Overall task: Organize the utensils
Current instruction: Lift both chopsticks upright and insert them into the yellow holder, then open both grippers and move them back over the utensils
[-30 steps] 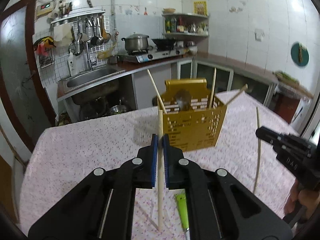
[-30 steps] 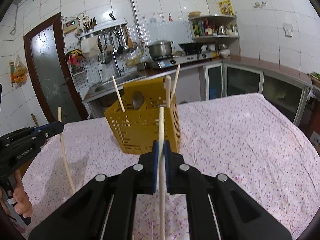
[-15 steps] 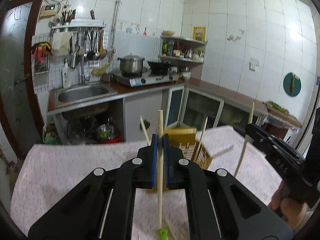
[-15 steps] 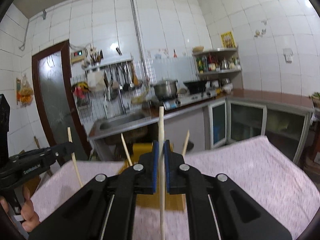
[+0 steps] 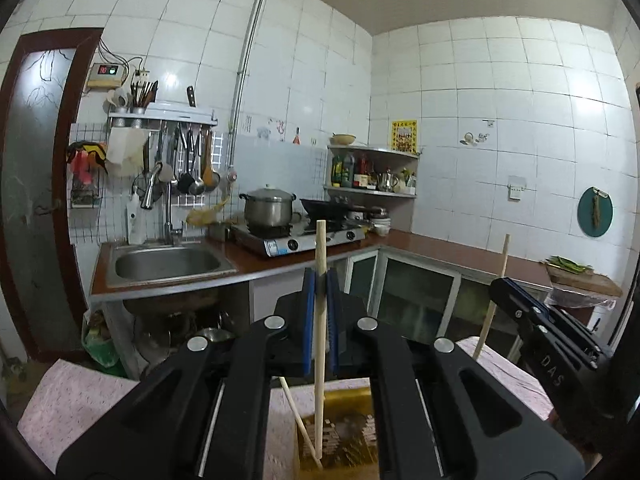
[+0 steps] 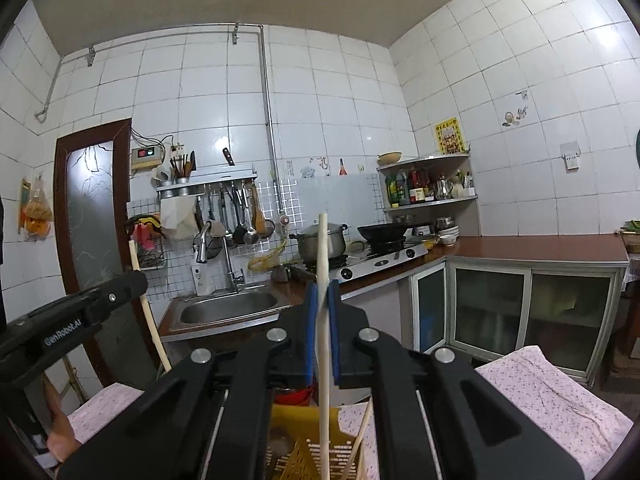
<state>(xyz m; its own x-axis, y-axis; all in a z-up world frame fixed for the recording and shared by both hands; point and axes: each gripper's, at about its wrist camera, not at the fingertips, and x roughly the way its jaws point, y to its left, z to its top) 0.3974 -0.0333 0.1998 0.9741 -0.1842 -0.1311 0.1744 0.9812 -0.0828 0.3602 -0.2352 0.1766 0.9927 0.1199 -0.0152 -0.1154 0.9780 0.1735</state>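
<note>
Left hand-held gripper (image 5: 320, 280) is clamped on a wooden chopstick (image 5: 319, 344), held upright with its lower end down inside the yellow utensil basket (image 5: 352, 428) on the pink-clothed worktop (image 5: 72, 404). Right hand-held gripper (image 6: 321, 292) is doing the same, pinching a second chopstick (image 6: 323, 320) straight up over that basket, tip poking in among the others.

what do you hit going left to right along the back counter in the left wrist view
sink → steel pot → black wok → corner shelf of bottles → cutting board with greens
</note>
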